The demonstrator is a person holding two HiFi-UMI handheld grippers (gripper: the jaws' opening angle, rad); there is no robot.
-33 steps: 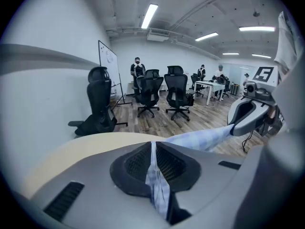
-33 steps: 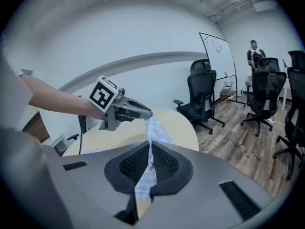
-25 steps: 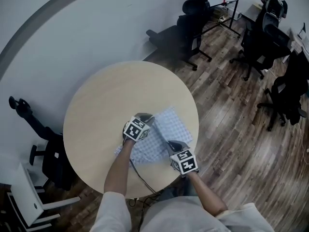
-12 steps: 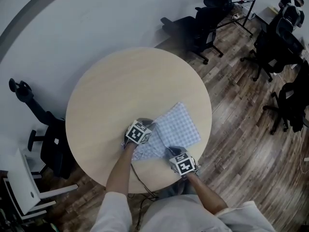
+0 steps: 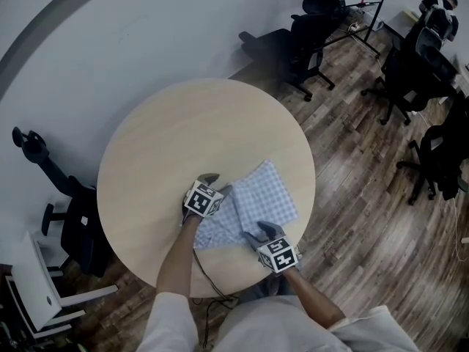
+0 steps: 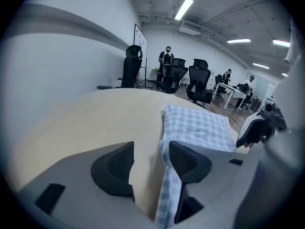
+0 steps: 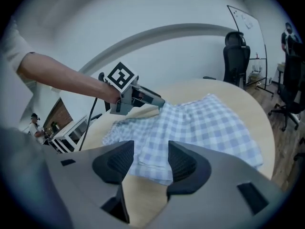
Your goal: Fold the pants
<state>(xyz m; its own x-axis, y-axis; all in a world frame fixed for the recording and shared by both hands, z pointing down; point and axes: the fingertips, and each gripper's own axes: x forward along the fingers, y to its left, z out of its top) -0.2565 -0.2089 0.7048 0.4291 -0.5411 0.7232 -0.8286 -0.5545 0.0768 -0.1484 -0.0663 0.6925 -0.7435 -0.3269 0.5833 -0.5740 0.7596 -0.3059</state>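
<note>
Fingers (image 6: 116, 163) of the left gripper (image 6: 150, 151) are standing apart, their jaws having just been opening; the left edge of the pants (image 5: 256, 200) is lying between them, resting against one pad but unclamped; the right gripper (image 7: 150, 159) is likewise standing with its jaws apart, having just been opening, with the near hem lying loose between them. The pants are lying as a compact checked rectangle on the near right part of the round table (image 5: 183, 130), close to its edge. By judgement, a fold is sitting laid and released; the near left corner is looking uneven, so smoothing or a further fold may be remaining. The pale tabletop is carrying nothing else; dark plank floor (image 5: 366, 196), black office chairs (image 5: 304, 31) and a white wall (image 5: 110, 35) are surrounding it.
</note>
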